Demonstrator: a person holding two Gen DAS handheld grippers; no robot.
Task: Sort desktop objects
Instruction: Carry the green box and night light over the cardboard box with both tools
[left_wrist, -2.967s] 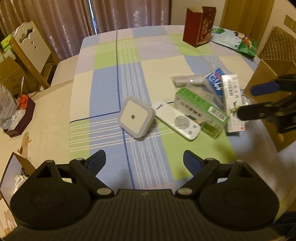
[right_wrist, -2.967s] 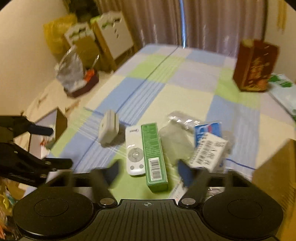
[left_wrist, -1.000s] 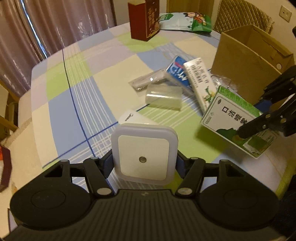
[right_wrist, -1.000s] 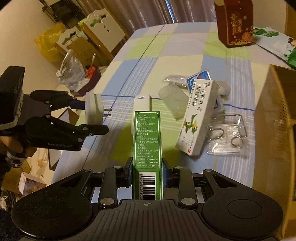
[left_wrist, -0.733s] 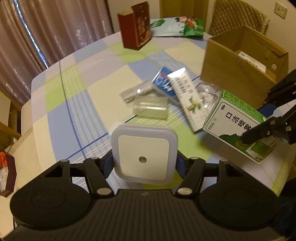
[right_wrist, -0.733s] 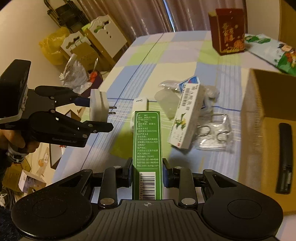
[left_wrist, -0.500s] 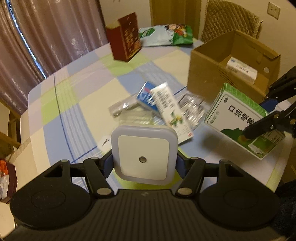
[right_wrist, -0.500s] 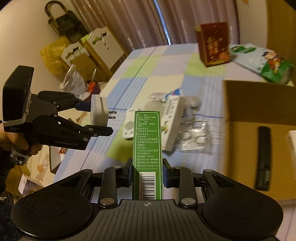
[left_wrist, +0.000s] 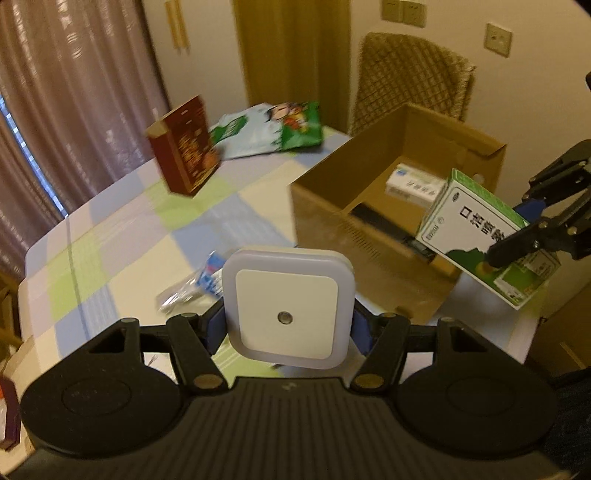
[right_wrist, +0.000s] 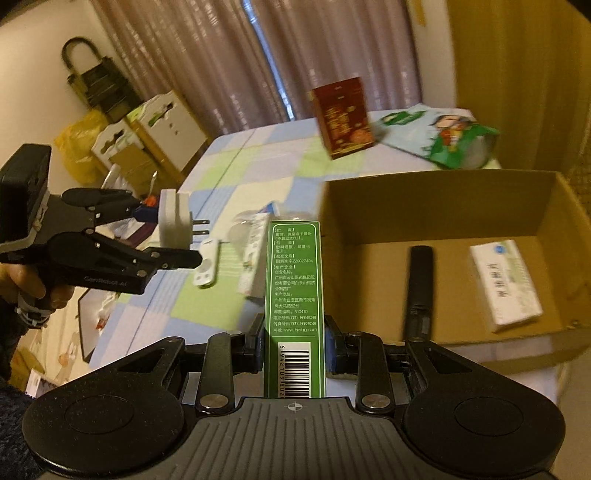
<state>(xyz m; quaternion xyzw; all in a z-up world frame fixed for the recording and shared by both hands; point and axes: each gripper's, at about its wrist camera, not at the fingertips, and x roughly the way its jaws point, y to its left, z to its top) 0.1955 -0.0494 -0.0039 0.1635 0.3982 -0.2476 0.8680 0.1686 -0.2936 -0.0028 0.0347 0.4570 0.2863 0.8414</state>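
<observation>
My left gripper (left_wrist: 288, 326) is shut on a white square night light (left_wrist: 289, 310), held above the checked table; from the right wrist view the same night light (right_wrist: 173, 225) shows its plug prongs. My right gripper (right_wrist: 294, 345) is shut on a long green box (right_wrist: 294, 291), seen from the left wrist as a green and white box (left_wrist: 480, 240) at the near rim of the open cardboard box (left_wrist: 321, 210). Inside the cardboard box (right_wrist: 443, 218) lie a black remote (right_wrist: 419, 284) and a white carton (right_wrist: 504, 284).
On the table (right_wrist: 229, 166) remain a white remote (right_wrist: 207, 266), a white and green carton (right_wrist: 255, 258) and clear packets (left_wrist: 181, 299). A dark red box (left_wrist: 184, 155) and a green snack bag (left_wrist: 273, 129) stand at the far side. A chair (left_wrist: 410, 81) is behind the cardboard box.
Both grippers took hold of their objects and rose from the table. They have swung toward the cardboard box, which now fills much more of each view.
</observation>
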